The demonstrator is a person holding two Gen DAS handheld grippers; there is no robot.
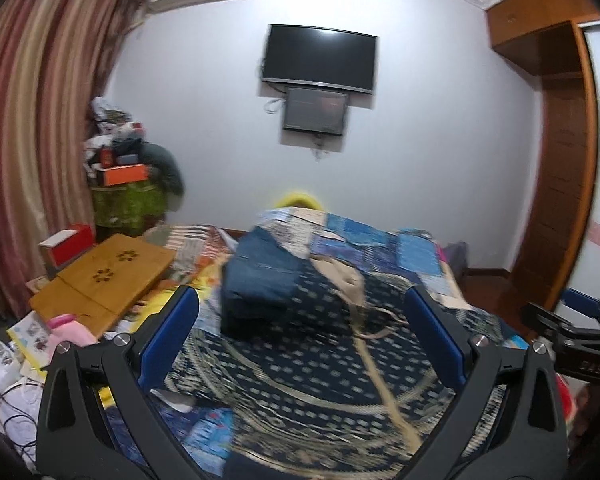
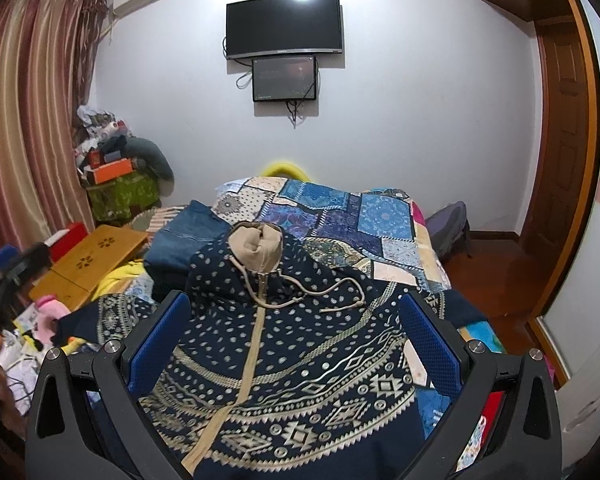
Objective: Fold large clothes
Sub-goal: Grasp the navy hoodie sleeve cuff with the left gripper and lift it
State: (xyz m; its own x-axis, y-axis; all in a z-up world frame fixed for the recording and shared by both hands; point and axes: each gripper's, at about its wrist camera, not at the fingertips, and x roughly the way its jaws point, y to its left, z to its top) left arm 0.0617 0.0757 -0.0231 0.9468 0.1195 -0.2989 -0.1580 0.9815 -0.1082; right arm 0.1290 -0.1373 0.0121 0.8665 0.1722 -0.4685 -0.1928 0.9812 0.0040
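Item: navy patterned hooded jacket (image 2: 292,344), beige zip and drawstrings, spread face-up on the bed (image 2: 384,216) over a patchwork quilt.

Lie: long axis runs 6 to 12 o'clock in the right wrist view, hem nearest the camera, beige-lined hood (image 2: 256,246) at the far 12 o'clock end. The zip line leans slightly toward 1 o'clock.

Right gripper (image 2: 294,344): jaws spread wide, holding nothing, straddling the chest panel, above it as far as can be told.

Left gripper (image 1: 302,344): jaws likewise spread and empty; its view is blurred. The jacket body fills its span, the hood off toward 1 o'clock.

Adjacent: folded denim stack (image 2: 188,236) at 11 o'clock, touching the jacket's left shoulder.

Judgement: both grippers sit at the hem end, so sleeves or sides lie outward at 3 and 9 o'clock; neither arm is clearly nearer.
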